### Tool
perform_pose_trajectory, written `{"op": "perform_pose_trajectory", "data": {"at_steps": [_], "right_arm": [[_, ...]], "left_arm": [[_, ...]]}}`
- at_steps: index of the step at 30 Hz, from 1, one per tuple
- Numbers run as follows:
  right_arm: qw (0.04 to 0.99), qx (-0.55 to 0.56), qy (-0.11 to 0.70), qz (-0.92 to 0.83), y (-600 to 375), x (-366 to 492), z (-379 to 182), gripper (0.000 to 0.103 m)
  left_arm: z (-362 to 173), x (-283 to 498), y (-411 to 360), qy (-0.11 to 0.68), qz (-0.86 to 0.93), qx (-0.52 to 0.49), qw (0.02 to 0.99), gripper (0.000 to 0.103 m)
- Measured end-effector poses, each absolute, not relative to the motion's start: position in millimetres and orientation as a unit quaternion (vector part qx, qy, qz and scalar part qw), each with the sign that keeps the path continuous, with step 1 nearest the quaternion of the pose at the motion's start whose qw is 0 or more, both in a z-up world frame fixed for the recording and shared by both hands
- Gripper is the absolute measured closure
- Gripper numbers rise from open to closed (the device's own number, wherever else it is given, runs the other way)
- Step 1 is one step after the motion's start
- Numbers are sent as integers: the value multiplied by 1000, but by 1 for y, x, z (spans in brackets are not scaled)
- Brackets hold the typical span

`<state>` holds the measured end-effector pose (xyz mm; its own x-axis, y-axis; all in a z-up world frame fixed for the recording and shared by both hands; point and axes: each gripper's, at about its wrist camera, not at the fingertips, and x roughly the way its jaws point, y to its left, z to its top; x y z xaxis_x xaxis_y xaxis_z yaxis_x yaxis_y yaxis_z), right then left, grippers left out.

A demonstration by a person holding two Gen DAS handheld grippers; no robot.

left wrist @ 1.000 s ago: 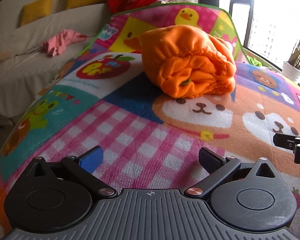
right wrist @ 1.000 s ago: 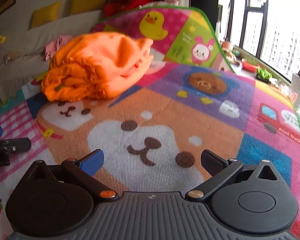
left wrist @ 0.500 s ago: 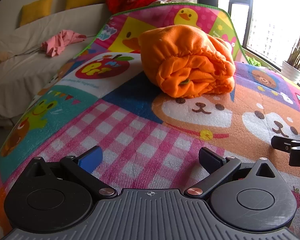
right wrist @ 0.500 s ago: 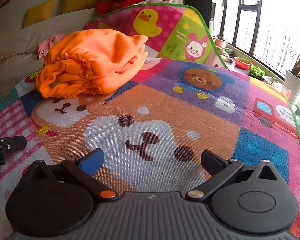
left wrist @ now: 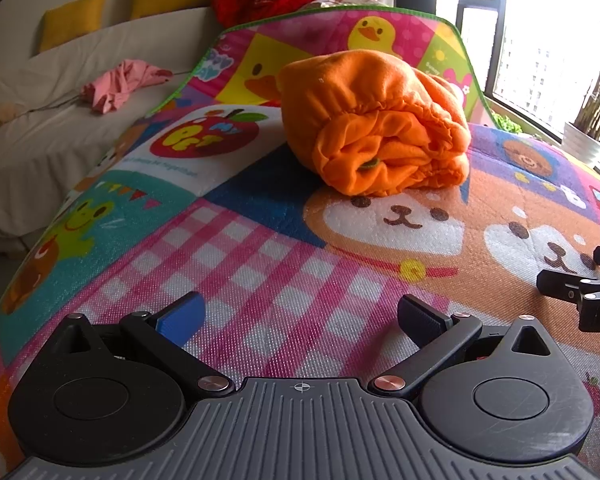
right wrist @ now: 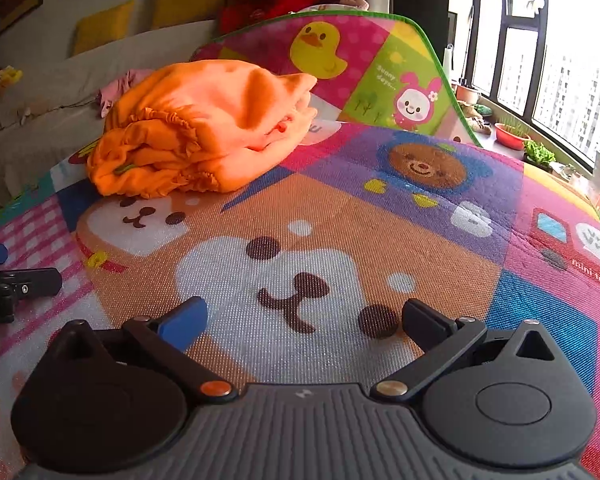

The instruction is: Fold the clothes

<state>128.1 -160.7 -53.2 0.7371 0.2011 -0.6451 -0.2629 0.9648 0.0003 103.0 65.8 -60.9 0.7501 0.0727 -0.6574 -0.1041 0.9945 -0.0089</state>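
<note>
Tongs [left wrist: 300, 316] agape — orange bundle [left wrist: 376, 124] lengthwise away, ruffled end facing.

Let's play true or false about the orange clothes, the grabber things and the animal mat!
1. The orange garment lies bundled on the play mat. True.
2. The left gripper grips the orange garment. False: its jaws are open and empty, well short of it.
3. The right gripper has its jaws open over a bear face. True.
4. A pink cloth lies on the sofa. True.
5. The cushions on the sofa are blue. False: they are yellow.
</note>
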Motion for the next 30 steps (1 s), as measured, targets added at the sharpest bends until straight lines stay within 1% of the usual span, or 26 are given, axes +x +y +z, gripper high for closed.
{"op": "perform_pose_trajectory", "data": {"at_steps": [30], "right_arm": [[931, -45, 339, 124, -159, 125, -53, 0]], "left_arm": [[-60, 100, 73, 338, 37, -46, 939, 0]]}}
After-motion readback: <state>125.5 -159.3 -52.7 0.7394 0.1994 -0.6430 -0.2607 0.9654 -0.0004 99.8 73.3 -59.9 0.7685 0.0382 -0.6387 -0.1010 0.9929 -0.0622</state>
